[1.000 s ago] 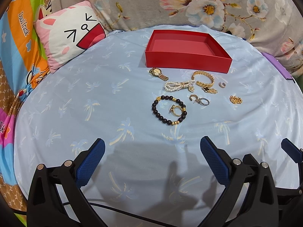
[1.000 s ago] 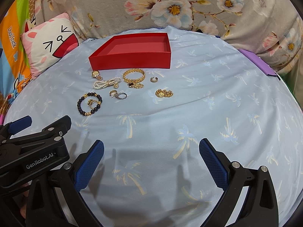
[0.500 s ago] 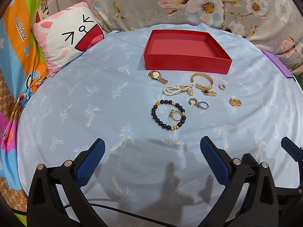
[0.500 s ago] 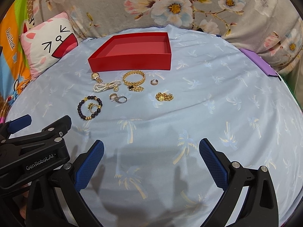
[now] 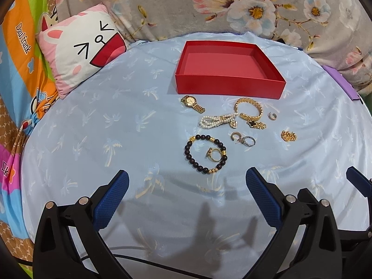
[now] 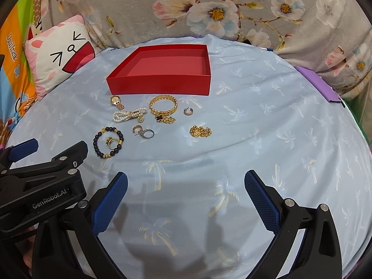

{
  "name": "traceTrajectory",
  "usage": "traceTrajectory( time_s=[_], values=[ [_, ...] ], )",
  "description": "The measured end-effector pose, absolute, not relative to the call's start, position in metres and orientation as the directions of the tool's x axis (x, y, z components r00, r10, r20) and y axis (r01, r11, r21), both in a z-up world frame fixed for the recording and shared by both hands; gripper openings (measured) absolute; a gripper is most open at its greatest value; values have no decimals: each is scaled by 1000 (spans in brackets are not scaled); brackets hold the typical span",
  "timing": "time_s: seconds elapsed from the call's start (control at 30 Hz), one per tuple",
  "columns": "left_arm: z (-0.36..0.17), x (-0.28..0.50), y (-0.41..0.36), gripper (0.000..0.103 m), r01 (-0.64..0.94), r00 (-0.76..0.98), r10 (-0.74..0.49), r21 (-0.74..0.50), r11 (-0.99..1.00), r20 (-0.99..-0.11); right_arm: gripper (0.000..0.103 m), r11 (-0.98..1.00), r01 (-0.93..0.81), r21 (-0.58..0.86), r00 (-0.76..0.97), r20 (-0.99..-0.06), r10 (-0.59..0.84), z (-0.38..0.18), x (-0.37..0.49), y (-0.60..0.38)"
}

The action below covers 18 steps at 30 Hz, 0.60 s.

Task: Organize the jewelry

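An empty red box (image 5: 229, 90) (image 6: 160, 86) stands at the back of the blue cloth. In front of it lie a gold watch (image 5: 191, 103), a pearl bracelet (image 5: 215, 121), a gold bangle (image 5: 248, 110), a small ring (image 5: 271, 115), two hoop earrings (image 5: 243, 138), a gold chain (image 5: 289, 136) (image 6: 200, 131) and a black bead bracelet (image 5: 205, 154) (image 6: 108, 145) with a gold ring inside it. My left gripper (image 5: 186, 197) is open and empty, just short of the bead bracelet. My right gripper (image 6: 186, 197) is open and empty, nearer than the chain.
A cartoon cat pillow (image 5: 81, 53) leans at the back left. A floral blanket (image 5: 232, 7) runs along the back. A purple flat object (image 6: 322, 86) lies at the right edge. The left gripper's body (image 6: 41, 181) shows in the right wrist view, lower left.
Both grippers have risen and drawn back slightly, so the jewelry sits a little lower in both views. Both stay open. Nothing on the cloth has moved.
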State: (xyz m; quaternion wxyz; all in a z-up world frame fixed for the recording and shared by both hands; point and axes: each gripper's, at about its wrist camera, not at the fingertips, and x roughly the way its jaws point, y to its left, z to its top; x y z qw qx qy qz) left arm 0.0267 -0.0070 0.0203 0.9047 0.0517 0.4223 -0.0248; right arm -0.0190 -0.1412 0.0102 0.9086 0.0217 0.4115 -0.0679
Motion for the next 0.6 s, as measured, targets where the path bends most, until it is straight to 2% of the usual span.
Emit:
traceTrajectory(
  time_s=[0.6],
  values=[
    [10,42,-7,98,81,618,2,66,995,-786,98,991,136,-10,634,-767,-95,2,-4,-140]
  ],
)
